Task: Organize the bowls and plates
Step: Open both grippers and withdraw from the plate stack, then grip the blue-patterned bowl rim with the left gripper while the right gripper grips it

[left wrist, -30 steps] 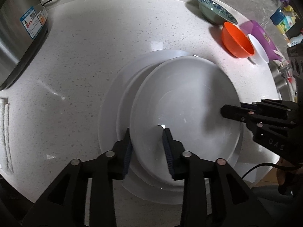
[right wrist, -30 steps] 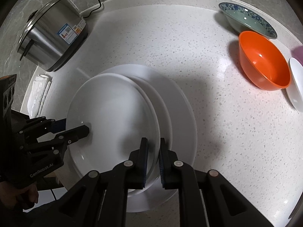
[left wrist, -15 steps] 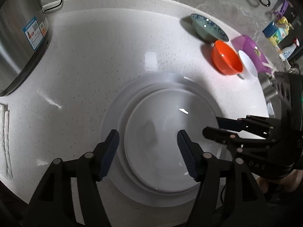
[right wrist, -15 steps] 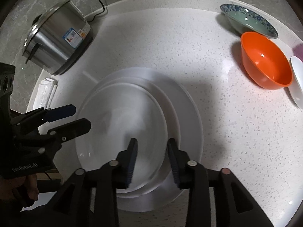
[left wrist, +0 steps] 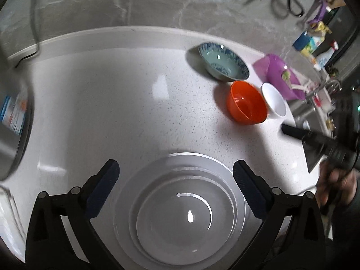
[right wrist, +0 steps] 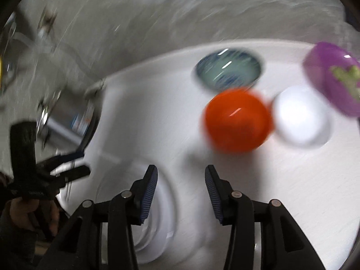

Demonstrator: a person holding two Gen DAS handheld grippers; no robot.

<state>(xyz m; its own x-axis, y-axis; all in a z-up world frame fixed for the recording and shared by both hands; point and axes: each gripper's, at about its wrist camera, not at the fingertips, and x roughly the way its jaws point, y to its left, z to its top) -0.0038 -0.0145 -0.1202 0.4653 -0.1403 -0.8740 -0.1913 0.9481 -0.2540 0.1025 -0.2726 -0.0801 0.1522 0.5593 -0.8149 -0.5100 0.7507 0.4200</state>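
Observation:
A stack of white plates (left wrist: 180,213) lies flat on the white counter at the front, nested one in another. My left gripper (left wrist: 176,180) is wide open and empty above the stack. My right gripper (right wrist: 181,186) is open and empty, right of the stack (right wrist: 162,220), with the orange bowl (right wrist: 237,120) ahead of it; this view is blurred. The orange bowl (left wrist: 246,104), a small white bowl (left wrist: 273,100), a blue patterned bowl (left wrist: 223,60) and a purple bowl (left wrist: 280,76) sit at the back right. The right gripper also shows at the right edge of the left wrist view (left wrist: 315,139).
A steel rice cooker (left wrist: 13,121) stands at the left edge of the counter, with a folded cloth (left wrist: 9,211) in front of it. A sink (left wrist: 315,117) lies beyond the counter's right end. A grey marble wall (left wrist: 157,4) runs behind.
Both grippers let go of the top plate, which now lies flat on the stack. Both opened wider, drew back and tilted up toward the bowls at the back right.

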